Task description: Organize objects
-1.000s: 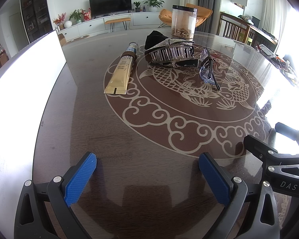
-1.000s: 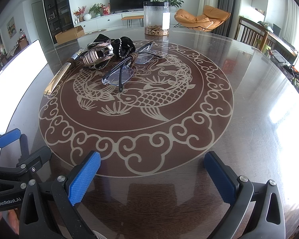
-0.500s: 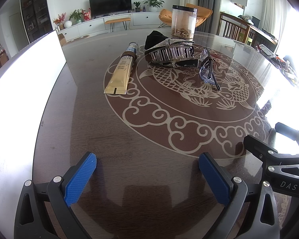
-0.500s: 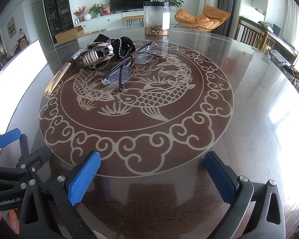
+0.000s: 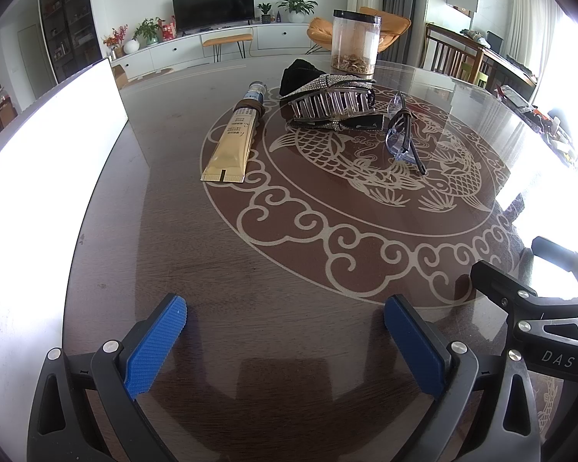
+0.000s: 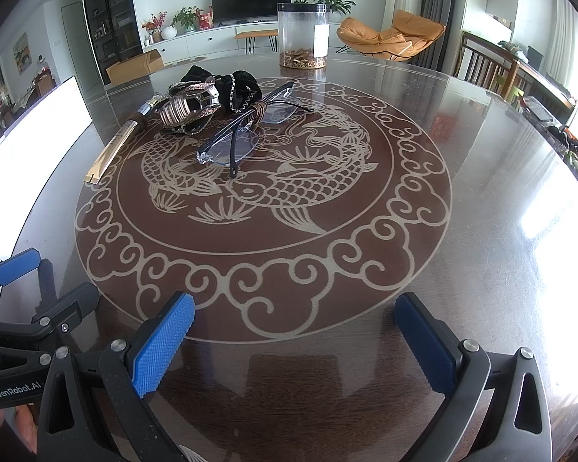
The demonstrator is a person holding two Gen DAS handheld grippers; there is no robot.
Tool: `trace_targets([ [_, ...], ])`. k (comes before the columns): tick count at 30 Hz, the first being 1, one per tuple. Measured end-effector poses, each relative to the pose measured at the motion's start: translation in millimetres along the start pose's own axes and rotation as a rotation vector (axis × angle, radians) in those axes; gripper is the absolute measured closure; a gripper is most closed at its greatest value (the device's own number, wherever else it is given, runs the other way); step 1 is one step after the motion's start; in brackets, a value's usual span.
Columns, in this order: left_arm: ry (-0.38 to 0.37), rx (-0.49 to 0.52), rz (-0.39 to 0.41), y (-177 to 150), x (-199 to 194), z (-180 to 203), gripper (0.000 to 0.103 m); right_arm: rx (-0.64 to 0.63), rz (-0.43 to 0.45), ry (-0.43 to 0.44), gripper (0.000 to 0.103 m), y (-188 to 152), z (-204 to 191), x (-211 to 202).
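Note:
On the round dark table (image 5: 250, 269) lie a gold tube (image 5: 231, 144) with a blue cap, a rhinestone hair claw (image 5: 333, 102), a black pouch (image 5: 300, 75) behind it, and clear glasses (image 5: 402, 136). The right wrist view shows the same group far left: tube (image 6: 113, 146), hair claw (image 6: 190, 107), pouch (image 6: 239, 86), glasses (image 6: 231, 146). My left gripper (image 5: 285, 325) is open near the table's front edge, nothing between its blue pads. My right gripper (image 6: 294, 321) is also open and empty, beside the left one.
A clear jar (image 5: 354, 48) with brown bits at its bottom stands at the table's far side, also in the right wrist view as the jar (image 6: 303, 34). A bright white panel (image 5: 38, 161) borders the left edge. Chairs and a sideboard stand beyond.

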State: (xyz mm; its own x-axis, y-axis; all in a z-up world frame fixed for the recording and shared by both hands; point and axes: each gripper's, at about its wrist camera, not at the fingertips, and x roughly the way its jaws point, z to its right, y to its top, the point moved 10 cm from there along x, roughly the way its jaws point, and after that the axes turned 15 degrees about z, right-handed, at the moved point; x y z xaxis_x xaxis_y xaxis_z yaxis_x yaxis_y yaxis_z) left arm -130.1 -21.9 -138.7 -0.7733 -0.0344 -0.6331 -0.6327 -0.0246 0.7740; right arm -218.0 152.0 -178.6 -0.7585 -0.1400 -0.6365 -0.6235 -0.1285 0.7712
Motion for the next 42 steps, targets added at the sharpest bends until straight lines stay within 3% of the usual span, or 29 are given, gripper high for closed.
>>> trace_targets([
  [33,0.0,0.0,0.0,-1,0,0,0.0,0.0,0.0,0.0,0.0,0,0,-1],
  [36,-0.012,0.011,-0.049,-1,5,0,0.0,0.0,0.0,0.0,0.0,0,0,0],
  [38,-0.02,-0.033,-0.104,3,8,-8,0.0,0.0,0.0,0.0,0.0,0,0,-1],
  [42,0.006,-0.149,-0.048,43,8,-32,0.0,0.0,0.0,0.0,0.0,0,0,0],
])
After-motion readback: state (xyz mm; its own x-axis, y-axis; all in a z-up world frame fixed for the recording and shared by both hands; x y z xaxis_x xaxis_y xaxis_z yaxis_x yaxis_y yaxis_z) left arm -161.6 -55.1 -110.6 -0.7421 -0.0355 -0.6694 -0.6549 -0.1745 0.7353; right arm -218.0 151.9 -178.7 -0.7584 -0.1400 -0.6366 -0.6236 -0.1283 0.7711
